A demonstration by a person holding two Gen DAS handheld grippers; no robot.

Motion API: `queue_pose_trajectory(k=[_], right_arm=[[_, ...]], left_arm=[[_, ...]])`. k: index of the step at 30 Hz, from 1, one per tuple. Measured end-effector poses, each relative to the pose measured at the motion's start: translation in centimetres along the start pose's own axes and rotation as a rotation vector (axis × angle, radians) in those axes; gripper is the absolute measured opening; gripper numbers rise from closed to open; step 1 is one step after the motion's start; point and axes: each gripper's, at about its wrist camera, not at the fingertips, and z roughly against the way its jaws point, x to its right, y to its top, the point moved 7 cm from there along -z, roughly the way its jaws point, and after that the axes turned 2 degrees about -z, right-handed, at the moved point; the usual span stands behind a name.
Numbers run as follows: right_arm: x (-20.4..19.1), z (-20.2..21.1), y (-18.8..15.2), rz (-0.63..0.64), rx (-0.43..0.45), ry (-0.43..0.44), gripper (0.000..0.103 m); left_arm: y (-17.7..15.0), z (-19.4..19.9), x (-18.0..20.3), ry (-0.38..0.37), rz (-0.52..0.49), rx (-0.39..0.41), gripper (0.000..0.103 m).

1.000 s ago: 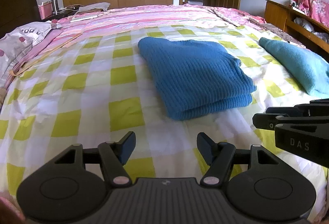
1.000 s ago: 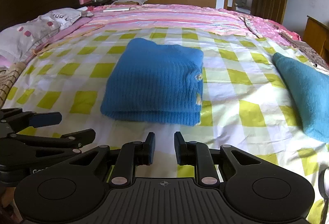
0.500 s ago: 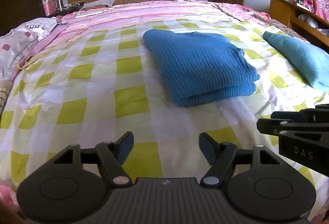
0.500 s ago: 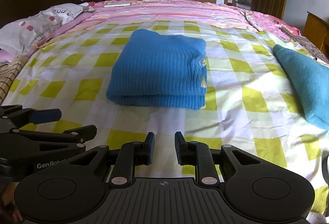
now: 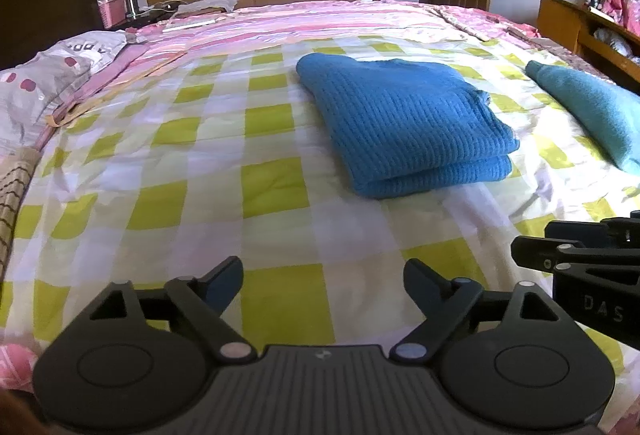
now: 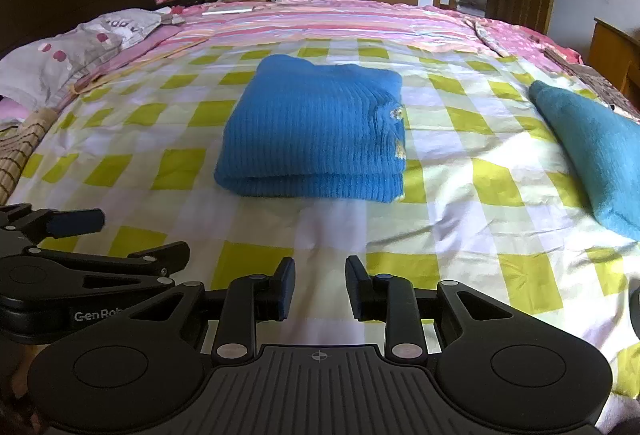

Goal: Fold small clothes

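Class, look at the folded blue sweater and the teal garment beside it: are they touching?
Apart. The right wrist view shows checked sheet between the folded blue sweater and the teal garment.

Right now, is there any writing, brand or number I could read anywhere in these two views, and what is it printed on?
"DAS": white letters on the side of the right gripper, in the left wrist view; the word may run on out of frame.
"GenRob": white letters on the body of the left gripper, in the right wrist view; the rest is hidden behind the right gripper.
Pillow: dark letters printed on it, too distorted to read.
No numbers or signs.
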Motion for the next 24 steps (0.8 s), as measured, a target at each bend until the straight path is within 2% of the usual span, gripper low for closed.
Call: queue_pose_trajectory(k=[8,18,24], right_arm=[[0.1,0.0,-0.7,-0.018,-0.011,-0.003,0.033],[0.2,0.1,-1.4,-0.04,-0.022,0.008,0.033],[0.2,0.1,-1.6,-0.047,-0.027,0.008,0.033]], left_arm=[[-0.6,-0.3,-0.1,-0.004,0.022,-0.028,0.102],[-0.8,-0.3,0.5,0.039,-0.033,-0.045,0.103],[-0.8,-0.3,0.3,0.035,-0.017,-0.046,0.103]])
